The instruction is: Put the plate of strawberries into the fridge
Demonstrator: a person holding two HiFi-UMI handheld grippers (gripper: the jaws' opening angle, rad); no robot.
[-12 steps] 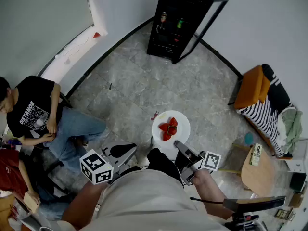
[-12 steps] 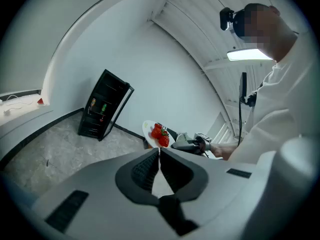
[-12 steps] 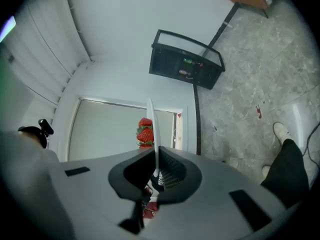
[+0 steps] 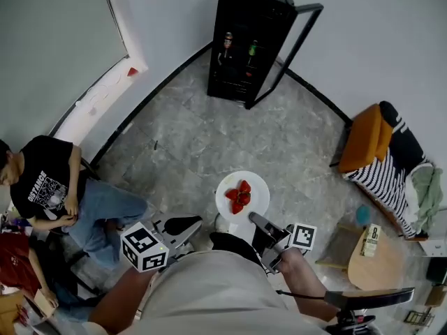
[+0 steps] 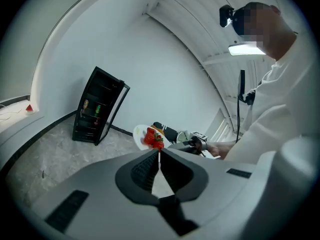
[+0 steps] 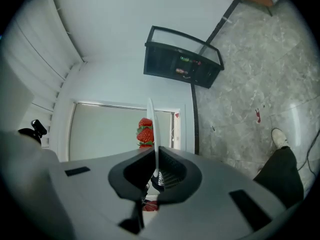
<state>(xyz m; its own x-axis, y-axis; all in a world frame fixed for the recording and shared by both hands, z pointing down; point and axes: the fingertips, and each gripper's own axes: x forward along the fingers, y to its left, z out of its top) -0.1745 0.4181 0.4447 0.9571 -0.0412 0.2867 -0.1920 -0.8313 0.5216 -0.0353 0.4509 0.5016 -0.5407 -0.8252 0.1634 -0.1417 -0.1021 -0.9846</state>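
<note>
R gripper (image 4: 253,219) pinches the plate (image 4: 259,185) by its near rim, level so the strawberries (image 4: 239,197) don't roll off, w/ the open fridge (image 4: 244,44) well ahead; L gripper (image 4: 184,225) is closed, empty, held aside.

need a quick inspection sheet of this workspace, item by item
surface: grey stone-patterned floor; no worktop in use
job's things: white plate of strawberries, carried above the floor; black fridge ahead, its glass door open, bottles inside
clutter: small wooden table with a carton; orange seat; striped cloth
grippers: right tongs shut on the plate's rim; left tongs shut, nothing between them
cables: thin dark lead by the right forearm
surroundings: white wall; a seated person at left
</note>
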